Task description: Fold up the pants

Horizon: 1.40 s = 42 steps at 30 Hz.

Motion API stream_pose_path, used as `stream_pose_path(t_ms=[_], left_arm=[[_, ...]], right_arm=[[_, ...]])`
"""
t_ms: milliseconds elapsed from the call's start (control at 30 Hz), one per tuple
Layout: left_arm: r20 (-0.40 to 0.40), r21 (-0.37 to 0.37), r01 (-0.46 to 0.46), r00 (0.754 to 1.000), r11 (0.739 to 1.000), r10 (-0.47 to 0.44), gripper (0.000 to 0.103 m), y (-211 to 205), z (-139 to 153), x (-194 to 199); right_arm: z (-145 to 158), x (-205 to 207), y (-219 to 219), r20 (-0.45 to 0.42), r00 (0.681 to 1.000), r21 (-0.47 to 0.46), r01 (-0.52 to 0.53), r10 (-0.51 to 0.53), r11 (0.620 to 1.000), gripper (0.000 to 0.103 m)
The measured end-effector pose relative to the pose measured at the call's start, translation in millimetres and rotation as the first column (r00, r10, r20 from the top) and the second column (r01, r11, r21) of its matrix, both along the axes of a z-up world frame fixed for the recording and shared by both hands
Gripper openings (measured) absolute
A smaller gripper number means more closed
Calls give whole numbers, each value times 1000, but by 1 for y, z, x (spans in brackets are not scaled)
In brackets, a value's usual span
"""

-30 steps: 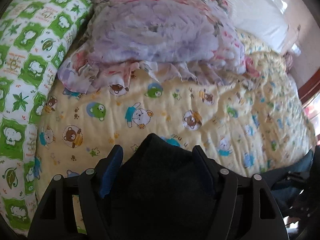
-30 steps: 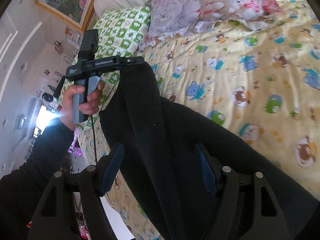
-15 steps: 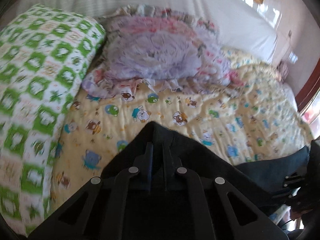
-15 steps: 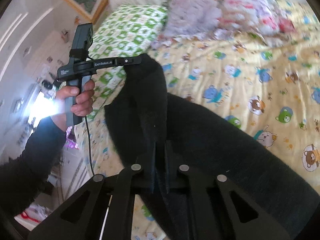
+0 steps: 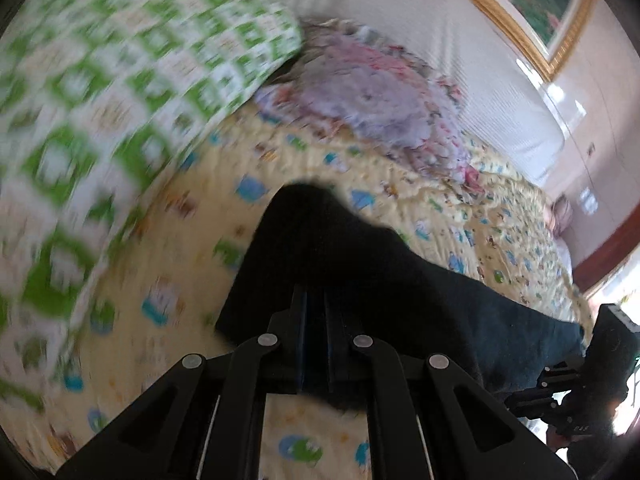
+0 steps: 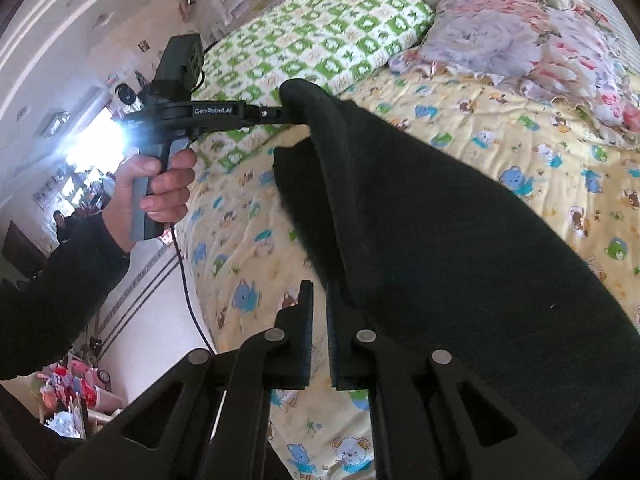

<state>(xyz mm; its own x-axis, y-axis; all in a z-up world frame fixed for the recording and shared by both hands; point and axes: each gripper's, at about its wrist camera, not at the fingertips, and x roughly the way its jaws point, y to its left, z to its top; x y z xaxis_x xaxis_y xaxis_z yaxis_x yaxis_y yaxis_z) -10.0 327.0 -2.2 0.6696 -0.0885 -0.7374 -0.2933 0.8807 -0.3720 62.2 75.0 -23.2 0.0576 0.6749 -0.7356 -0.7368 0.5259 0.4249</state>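
Both hand-held grippers, left (image 5: 316,300) and right (image 6: 319,292), clamped on black pants (image 6: 460,240).

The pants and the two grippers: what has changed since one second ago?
Both grippers closed: the left gripper and the right gripper had open fingers, and now each pinches the black pants. The pants rose off the bed cover, hanging between them. The pillows stayed in place.

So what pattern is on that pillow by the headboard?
Green and white checks on the pillow, clearest in the right wrist view.
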Motion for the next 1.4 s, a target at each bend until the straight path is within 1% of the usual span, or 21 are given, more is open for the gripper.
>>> stream_pose_path(t_ms=[67, 133, 167, 200, 233, 267, 300, 367, 533, 633, 700, 800, 867, 967, 1033, 1067, 1133, 1200, 1233, 1267, 1400], left_arm=[[-3, -25, -29, 1000, 999, 29, 6, 5, -6, -9], [-7, -55, -51, 999, 997, 50, 6, 9, -9, -16], [-4, -76, -66, 998, 995, 66, 9, 10, -9, -20], [6, -106, -71, 997, 992, 73, 16, 11, -8, -23], [9, -119, -73, 997, 990, 75, 30, 11, -8, -24], [7, -124, -80, 997, 989, 81, 39, 10, -9, -24], [6, -125, -88, 996, 988, 90, 58, 9, -9, -23], [8, -137, -96, 995, 986, 98, 61, 5, -10, -18], [36, -260, -97, 993, 961, 110, 63, -1, -13, -7], [23, -235, -124, 991, 964, 134, 63, -7, -14, 3], [7, -227, -129, 991, 965, 134, 63, -11, -16, 10], [-11, -200, -120, 993, 973, 120, 61, -17, -18, 18], [-22, -167, -111, 994, 980, 109, 60, -22, -19, 22], [-47, -139, -95, 995, 986, 89, 43, -29, -26, 27], [-75, -133, -94, 994, 987, 84, 29, -32, -34, 32], [-83, -136, -90, 993, 987, 79, 26, -33, -38, 34], [-90, -134, -90, 993, 987, 78, 16, -34, -42, 35], [-85, -128, -95, 993, 987, 84, 7, -34, -43, 35], [-76, -126, -95, 993, 987, 86, 5, -34, -40, 33], [-66, -121, -96, 994, 988, 88, 5, -35, -37, 32], [8, -98, -75, 997, 992, 76, 4, -41, -8, 17]], right_arm=[[1, 0, -3, -14, 1000, 9, 19, -19, 1000, 7], [3, 3, -7, 4, 998, -11, 56, -56, 998, 11], [3, 5, -8, 7, 998, -17, 69, -69, 997, 22], [3, 7, -11, 8, 996, -18, 85, -85, 996, 41], [4, 9, -14, 9, 995, -13, 101, -101, 995, 52], [4, 12, -17, 11, 993, -2, 120, -120, 993, 66], [4, 14, -20, 10, 991, 9, 133, -133, 991, 67], [3, 19, -24, 3, 987, 9, 161, -161, 987, 67], [-2, 47, -43, -32, 962, -12, 271, -271, 963, 67], [-1, 50, -57, -46, 952, -3, 302, -302, 953, 67], [3, 38, -62, -14, 961, -2, 277, -277, 961, 67], [6, 6, -66, 101, 971, -71, 226, -219, 971, 67], [3, -13, -71, 176, 968, -125, 203, -180, 971, 67], [-5, -32, -77, 255, 958, -221, 187, -128, 957, 67], [-12, -37, -80, 319, 941, -280, 206, -112, 937, 67], [-14, -37, -80, 342, 934, -305, 213, -102, 928, 67], [-20, -35, -83, 382, 920, -343, 235, -94, 909, 60], [-20, -32, -85, 392, 914, -346, 249, -102, 904, 29], [-17, -31, -87, 386, 916, -332, 249, -110, 910, 21], [-13, -30, -89, 380, 917, -311, 250, -121, 917, 8], [13, -38, -95, 414, 898, -224, 258, -147, 940, 7]])
